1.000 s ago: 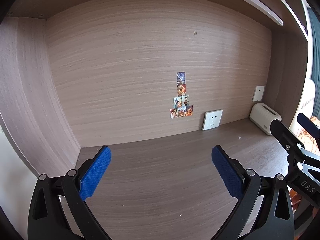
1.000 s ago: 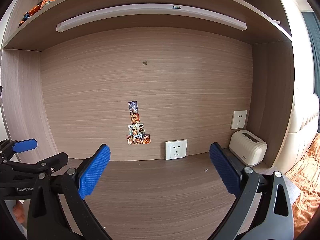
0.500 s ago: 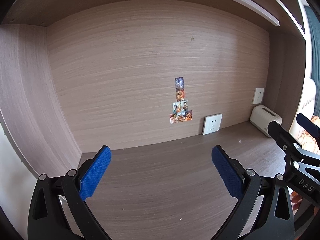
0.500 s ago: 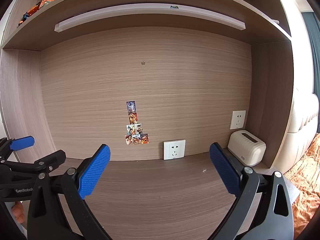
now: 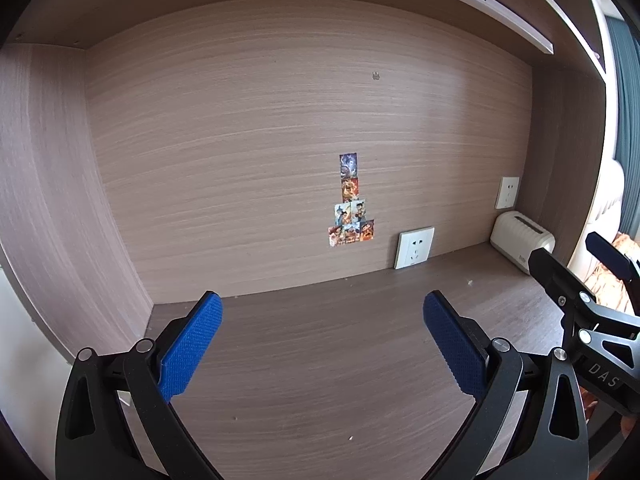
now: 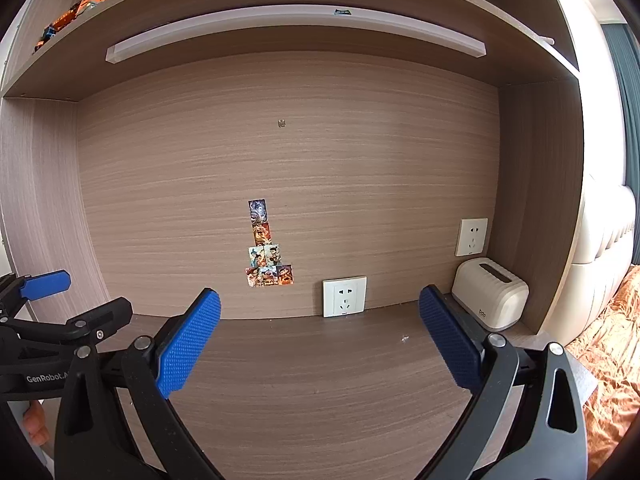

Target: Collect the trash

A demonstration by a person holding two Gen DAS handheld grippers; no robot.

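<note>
Both grippers hover over a brown wooden desk (image 5: 320, 360) inside a wooden alcove. My left gripper (image 5: 322, 344) is open and empty, blue pads wide apart. My right gripper (image 6: 319, 340) is open and empty too. Each shows at the edge of the other's view: the right gripper (image 5: 588, 280) at the right of the left wrist view, the left gripper (image 6: 60, 304) at the left of the right wrist view. A tiny white scrap (image 6: 405, 337) lies on the desk near the back right; it also shows in the left wrist view (image 5: 469, 281). A few small specks (image 5: 351, 437) lie nearer.
A cream tissue box (image 6: 490, 300) stands in the back right corner. A loose white socket plate (image 6: 344, 296) leans on the back wall, with a wall socket (image 6: 472, 237) on the right. Small picture stickers (image 6: 266, 248) are on the wall. A shelf with a light bar (image 6: 296, 24) hangs overhead.
Both views have tilted slightly upward, so the wall items sit a little lower in frame. Both grippers stay open and empty.
</note>
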